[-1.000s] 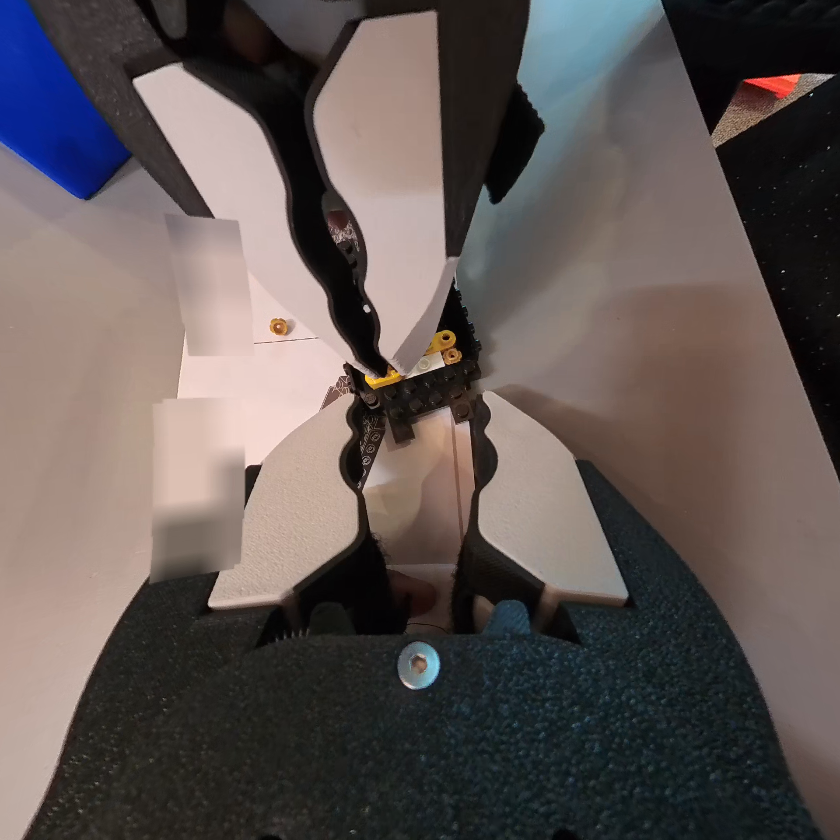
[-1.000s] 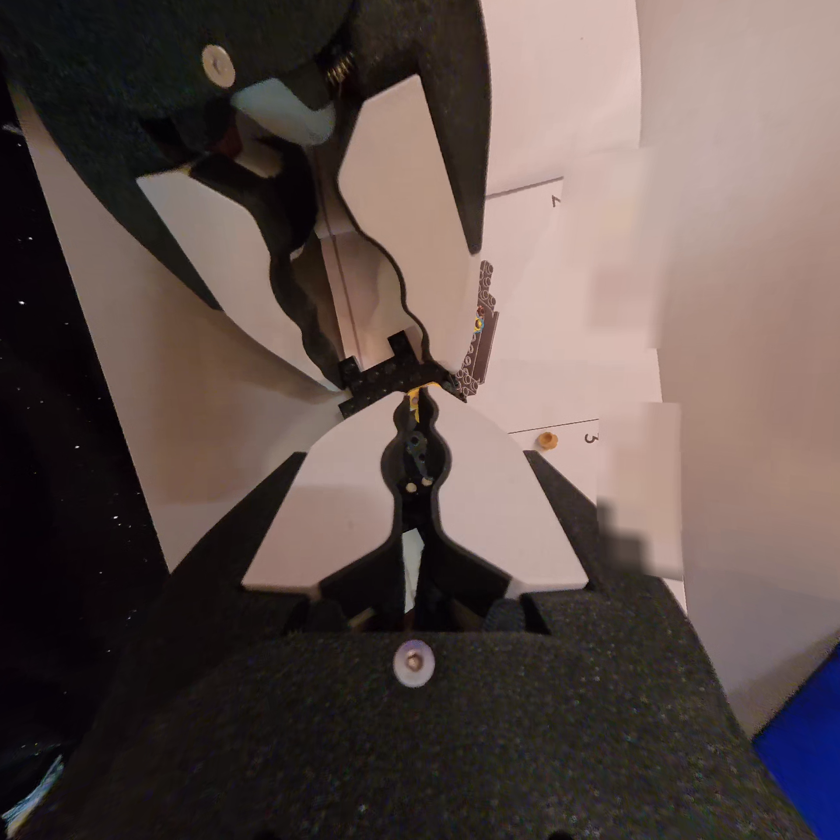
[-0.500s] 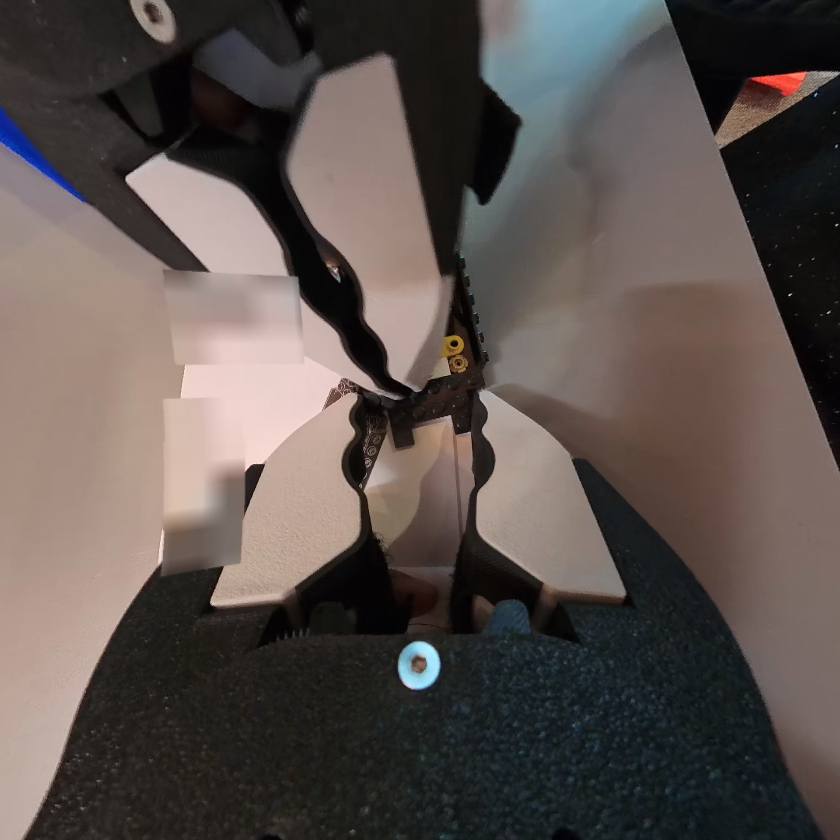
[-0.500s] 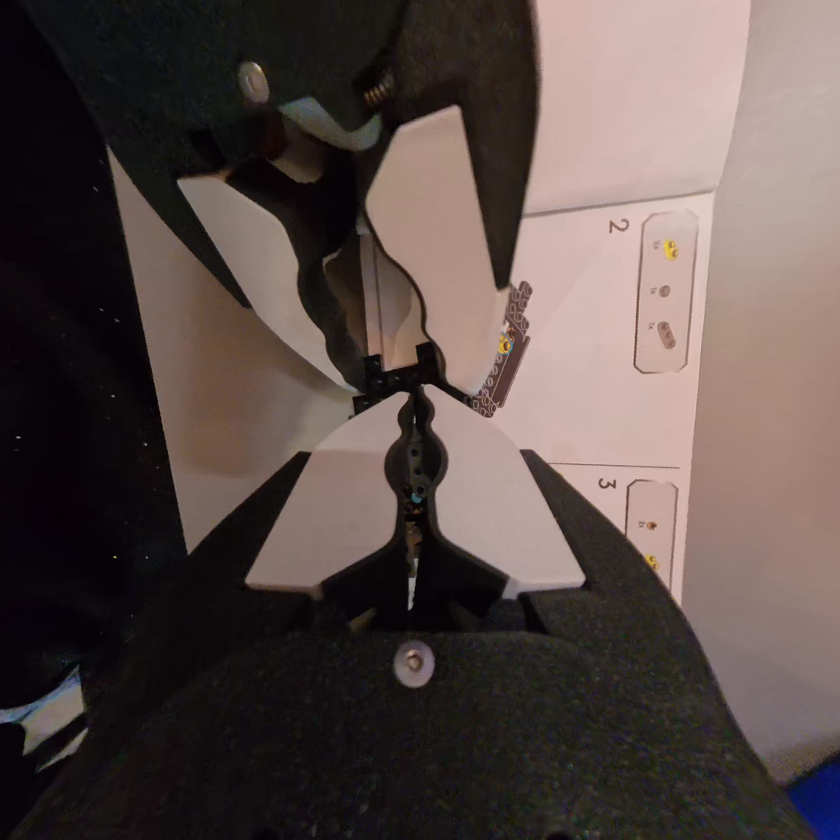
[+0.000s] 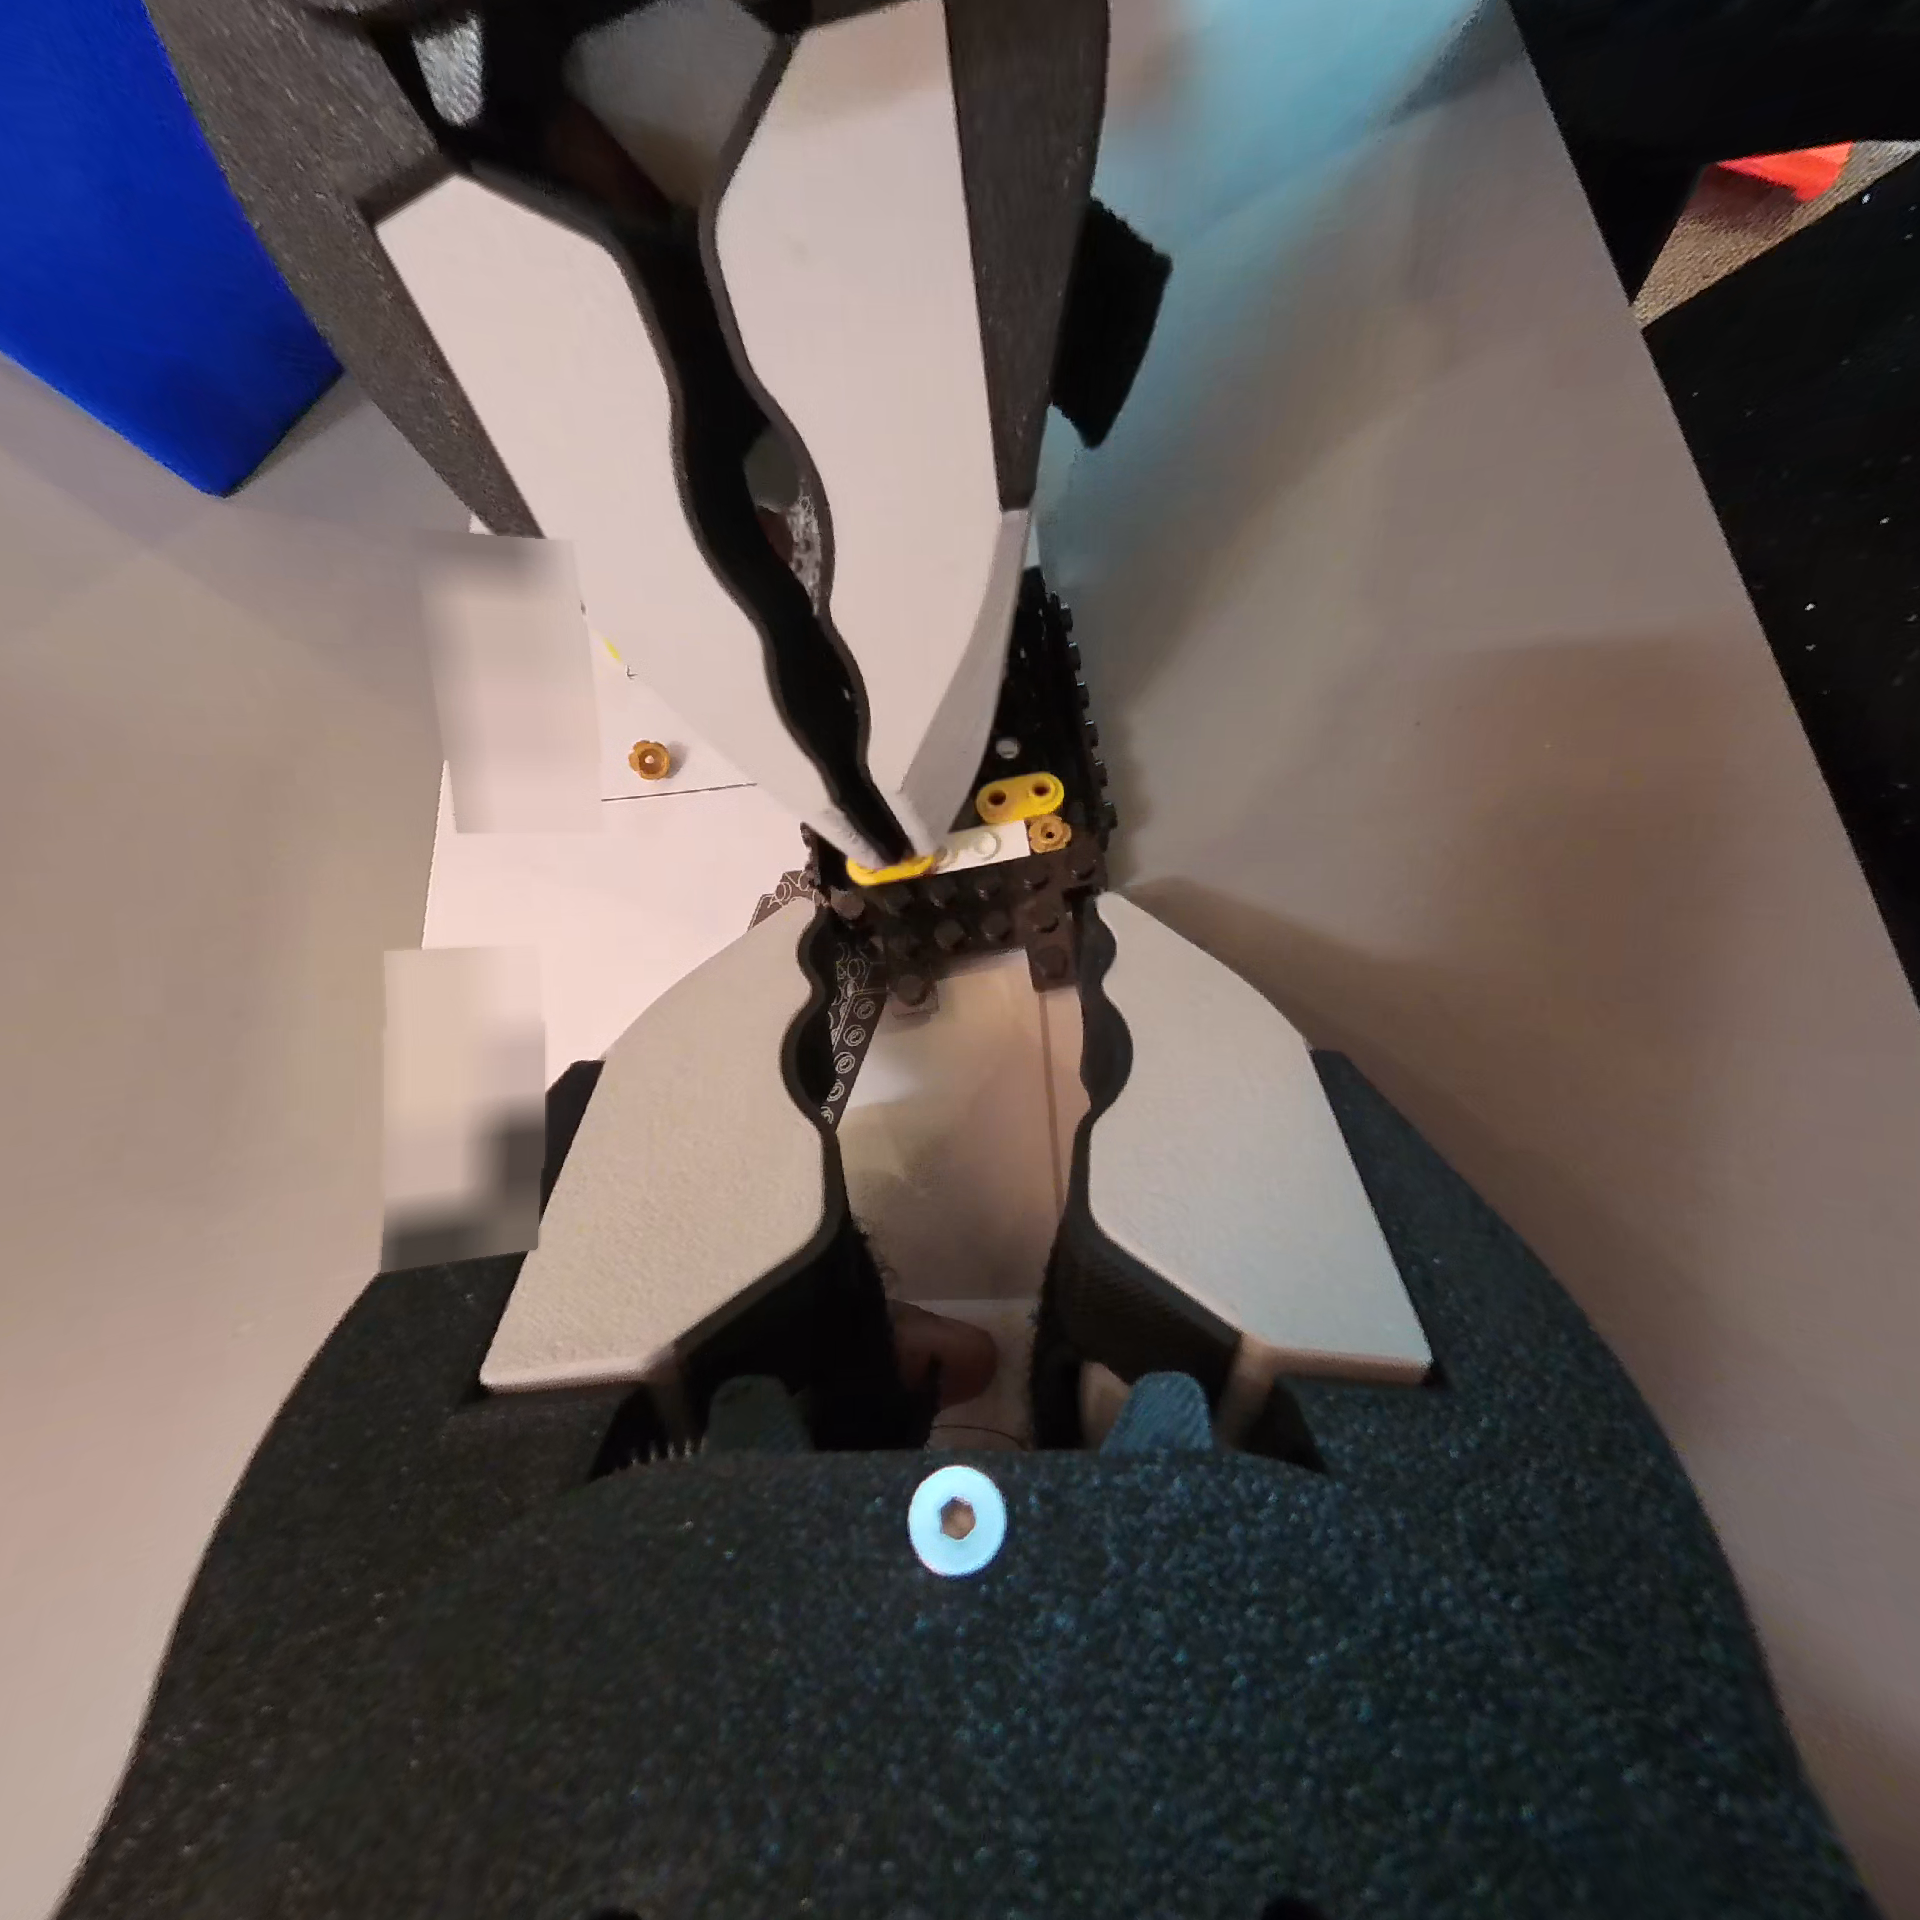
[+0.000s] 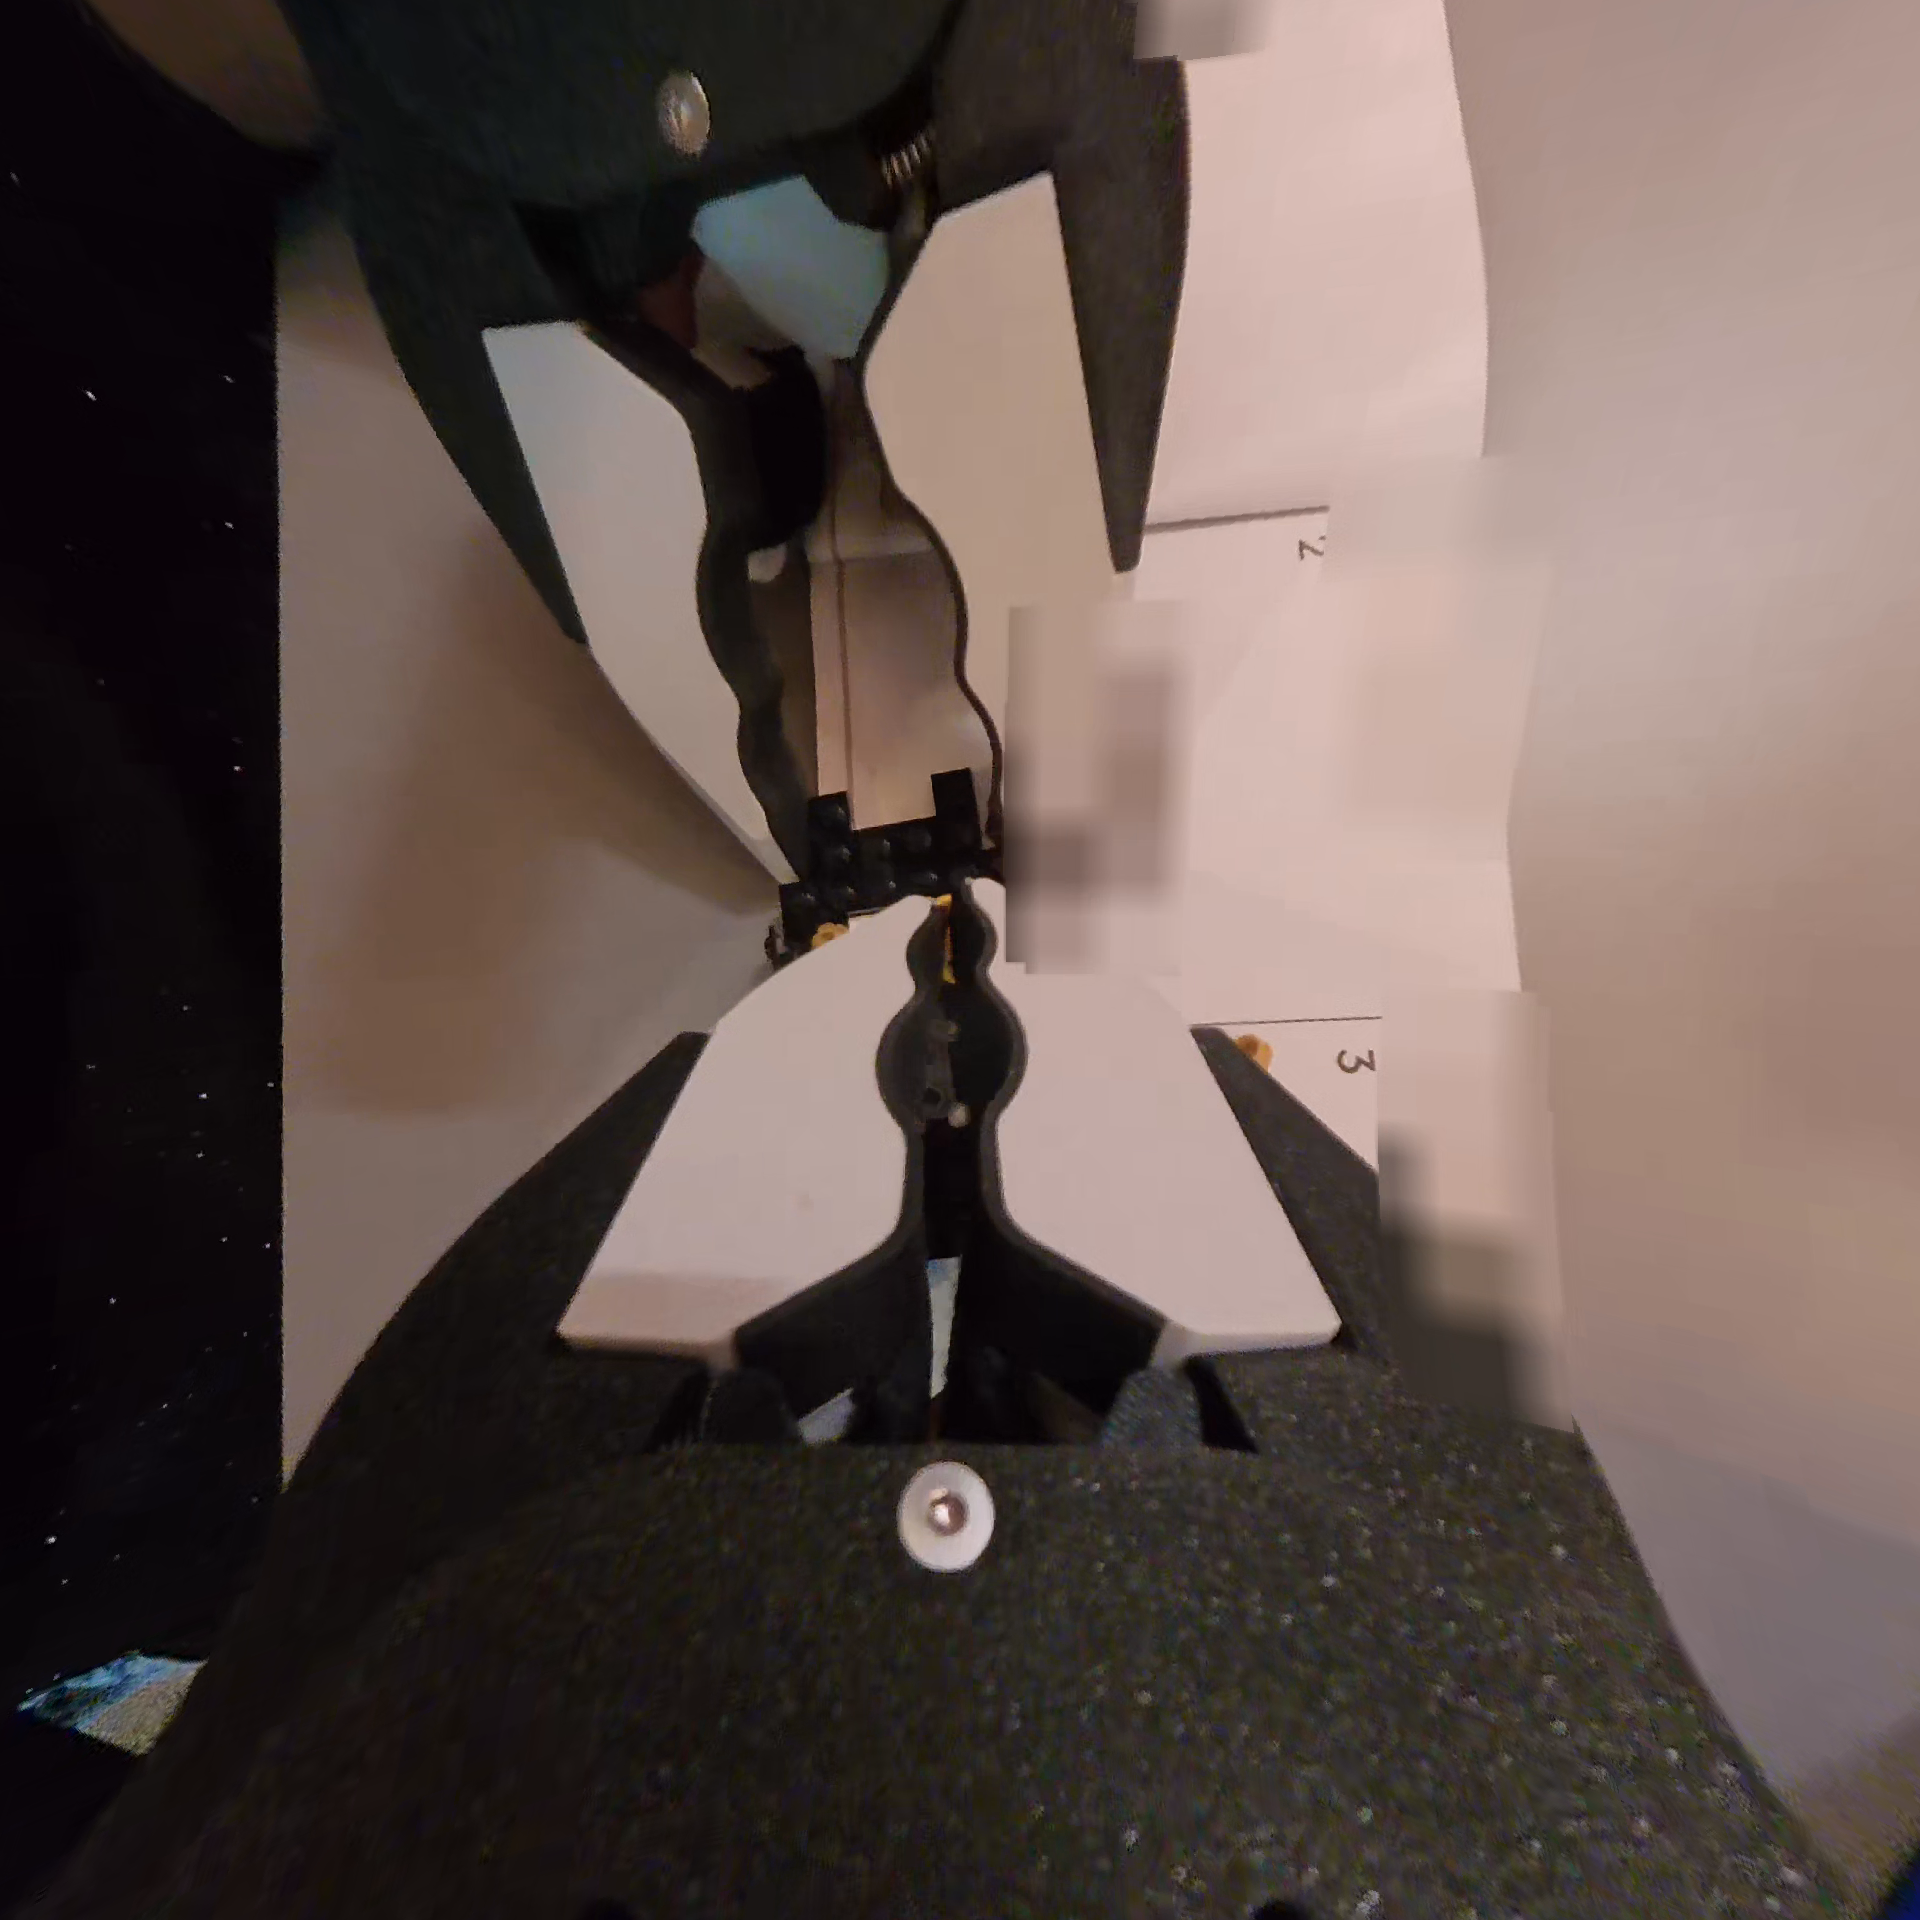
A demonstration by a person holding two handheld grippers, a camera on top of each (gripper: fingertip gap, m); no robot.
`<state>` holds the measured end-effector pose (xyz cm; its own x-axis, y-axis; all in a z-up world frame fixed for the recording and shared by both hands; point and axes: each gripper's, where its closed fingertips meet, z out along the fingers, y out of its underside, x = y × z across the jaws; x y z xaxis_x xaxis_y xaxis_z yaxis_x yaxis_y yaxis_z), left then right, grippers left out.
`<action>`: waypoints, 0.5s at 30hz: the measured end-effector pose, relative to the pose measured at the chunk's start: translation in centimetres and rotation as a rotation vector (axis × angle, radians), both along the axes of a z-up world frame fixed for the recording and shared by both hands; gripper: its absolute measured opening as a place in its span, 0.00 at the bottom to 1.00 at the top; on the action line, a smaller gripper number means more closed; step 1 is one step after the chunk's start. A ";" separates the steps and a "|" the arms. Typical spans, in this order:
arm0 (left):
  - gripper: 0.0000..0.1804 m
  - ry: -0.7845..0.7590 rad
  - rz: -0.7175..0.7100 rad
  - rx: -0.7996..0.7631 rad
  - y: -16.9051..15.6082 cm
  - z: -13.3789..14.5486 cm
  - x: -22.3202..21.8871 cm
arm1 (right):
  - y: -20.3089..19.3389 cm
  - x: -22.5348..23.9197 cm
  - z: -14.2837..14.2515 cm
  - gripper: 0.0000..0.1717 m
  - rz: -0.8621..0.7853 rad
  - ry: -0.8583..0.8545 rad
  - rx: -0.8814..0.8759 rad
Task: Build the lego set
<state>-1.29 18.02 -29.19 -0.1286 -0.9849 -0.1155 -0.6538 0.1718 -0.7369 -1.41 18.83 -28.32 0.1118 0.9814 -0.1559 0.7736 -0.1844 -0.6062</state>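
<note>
Right gripper (image 5: 899, 844), moved since half a second ago, again pinches yellow plate (image 5: 885, 869) onto black build (image 5: 966, 914). Left gripper (image 5: 951, 925) clamps the build's near end between its fingertips. Gold stud (image 5: 648, 760) lies on paper (image 5: 582, 904), left of both.

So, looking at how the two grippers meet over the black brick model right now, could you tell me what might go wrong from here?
1. The right gripper pinches the yellow plate by a thin edge; it could twist or slip out.
2. Pressing down may tilt the black brick model, which the left gripper holds only by its near end.
3. The right fingertips crowd the white tile; they might knock it.
</note>
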 end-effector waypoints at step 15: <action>0.24 -0.001 0.000 -0.005 0.1 0.0 0.0 | -0.3 -0.2 -0.1 0.00 -0.059 -0.002 -0.102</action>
